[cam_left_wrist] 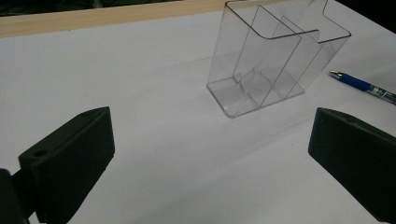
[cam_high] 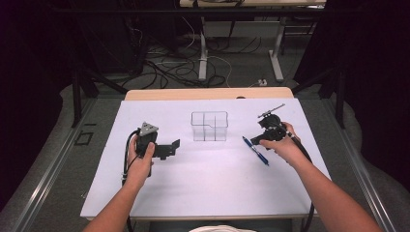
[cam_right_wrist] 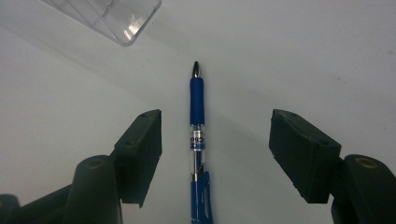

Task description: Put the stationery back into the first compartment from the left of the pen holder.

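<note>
Holder point(cam_high: 209, 126) stands on the sheet point(cam_high: 203, 183), mid-table toward the far edge; pen point(cam_high: 256, 151) lies flat on the sheet just to its right and nearer the person, tip toward the holder. Left gripper point(cam_high: 169, 147) sits left of the holder, well apart, aimed at it. Right gripper point(cam_high: 263, 140) is over the pen, which lies between its jaws, closer to one, touching neither.
</note>
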